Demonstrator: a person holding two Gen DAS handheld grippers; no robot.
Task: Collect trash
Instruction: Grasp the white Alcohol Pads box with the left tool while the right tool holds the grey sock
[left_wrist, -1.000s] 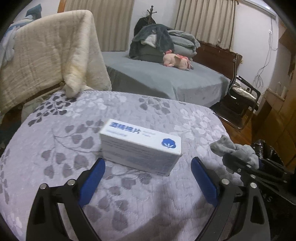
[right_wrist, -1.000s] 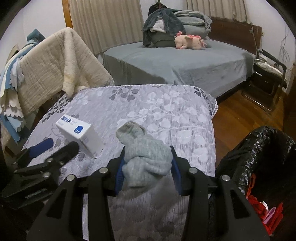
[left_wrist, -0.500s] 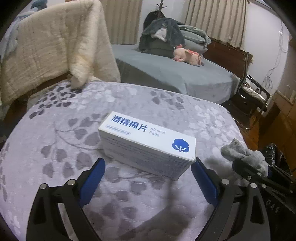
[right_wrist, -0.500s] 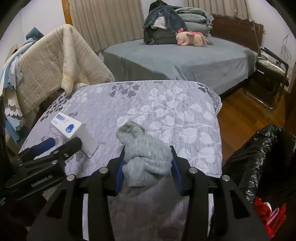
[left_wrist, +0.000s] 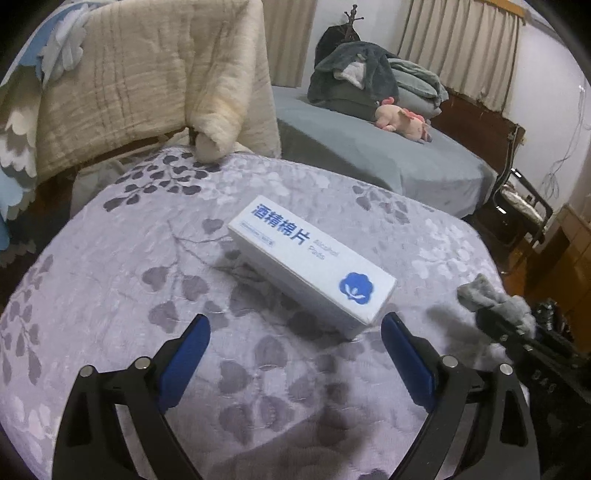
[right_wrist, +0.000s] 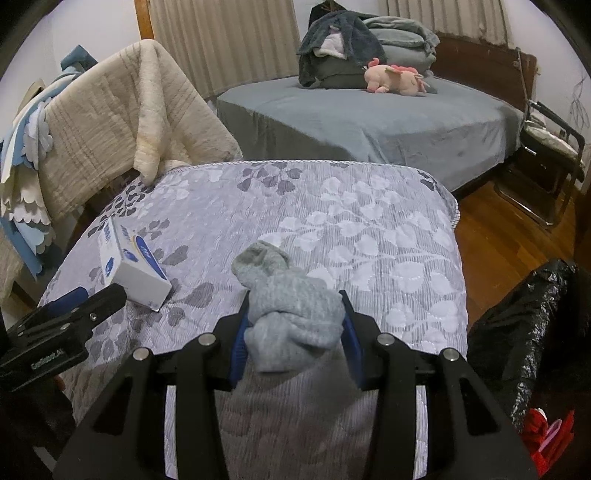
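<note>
A white box of alcohol pads is seen lying on the floral quilted mattress, and compared with a second ago it fills more of the left wrist view and sits turned more endwise, its near corner now just beside the right pad of the left gripper. The jaws of that gripper are spread wide and nothing is held between them. A balled grey sock is clamped between the pads of the right gripper, unchanged over the last second. A black trash bag is visible at the right, beside the mattress. The box is judged nearly within reach, but not yet between the jaws.
</note>
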